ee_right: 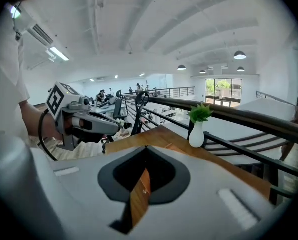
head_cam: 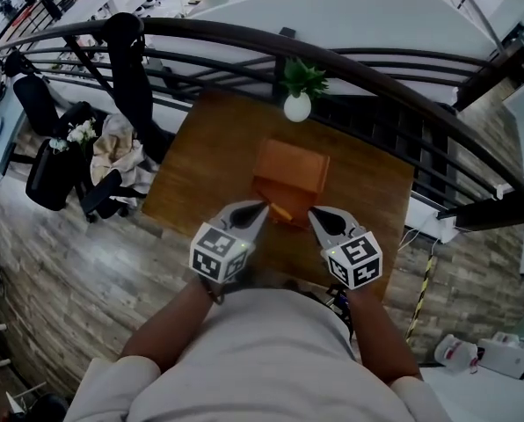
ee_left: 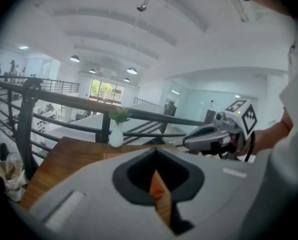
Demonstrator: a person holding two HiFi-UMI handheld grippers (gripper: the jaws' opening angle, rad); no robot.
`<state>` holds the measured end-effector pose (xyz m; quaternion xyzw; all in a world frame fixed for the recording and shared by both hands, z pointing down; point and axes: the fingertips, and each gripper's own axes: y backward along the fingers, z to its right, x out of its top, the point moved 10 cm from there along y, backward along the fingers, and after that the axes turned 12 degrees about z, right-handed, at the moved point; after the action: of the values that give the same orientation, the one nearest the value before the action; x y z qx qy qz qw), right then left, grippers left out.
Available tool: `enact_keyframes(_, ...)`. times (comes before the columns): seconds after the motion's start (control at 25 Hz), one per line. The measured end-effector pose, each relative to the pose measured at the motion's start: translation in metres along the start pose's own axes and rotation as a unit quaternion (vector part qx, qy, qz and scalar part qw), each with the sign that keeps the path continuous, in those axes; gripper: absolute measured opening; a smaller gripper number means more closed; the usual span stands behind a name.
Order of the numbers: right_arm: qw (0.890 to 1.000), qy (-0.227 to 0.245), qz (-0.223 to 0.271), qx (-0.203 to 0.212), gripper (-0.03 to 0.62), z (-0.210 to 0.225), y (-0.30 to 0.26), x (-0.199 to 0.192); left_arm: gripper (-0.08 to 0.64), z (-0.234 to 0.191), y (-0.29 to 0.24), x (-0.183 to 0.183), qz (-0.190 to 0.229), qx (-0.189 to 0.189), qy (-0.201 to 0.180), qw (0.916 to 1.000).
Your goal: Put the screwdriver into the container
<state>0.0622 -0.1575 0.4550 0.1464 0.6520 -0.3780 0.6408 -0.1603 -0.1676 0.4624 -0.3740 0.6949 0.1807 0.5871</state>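
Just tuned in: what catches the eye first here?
An orange box sits in the middle of the table, a white vase at its far edge by the railing. Nearer, the left gripper and right gripper hover shut and empty, a small orange item, perhaps the screwdriver, showing between them.

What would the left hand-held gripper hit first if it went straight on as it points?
Probably the orange container on the table: the left hand-held gripper slants down toward its near side. Depth is unclear.
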Motion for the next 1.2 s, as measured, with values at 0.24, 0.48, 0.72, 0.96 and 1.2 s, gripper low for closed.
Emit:
enact_keyframes(0.24,0.999,-0.004,0.014,0.032,0.006,0.016,0.035,-0.007,0.005,0.039,-0.011,0.0,0.014,0.014,0.007,0.9998)
enact_keyframes(0.48,0.998,-0.006,0.024,0.056,0.008,0.026,0.073,-0.021,0.005,0.078,-0.013,-0.012,0.014,0.035,0.008,0.9992)
enact_keyframes(0.72,0.996,-0.005,0.034,0.085,0.008,0.03,0.11,-0.035,0.005,0.121,-0.01,-0.025,0.019,0.059,0.005,0.998)
enact_keyframes(0.96,0.993,-0.015,0.04,0.106,0.008,0.033,0.131,-0.05,0.005,0.148,-0.002,-0.042,0.017,0.082,0.01,0.9965)
enact_keyframes(1.2,0.991,-0.011,0.041,0.124,0.008,0.027,0.141,-0.053,0.005,0.167,0.012,-0.046,0.014,0.091,0.007,0.9957)
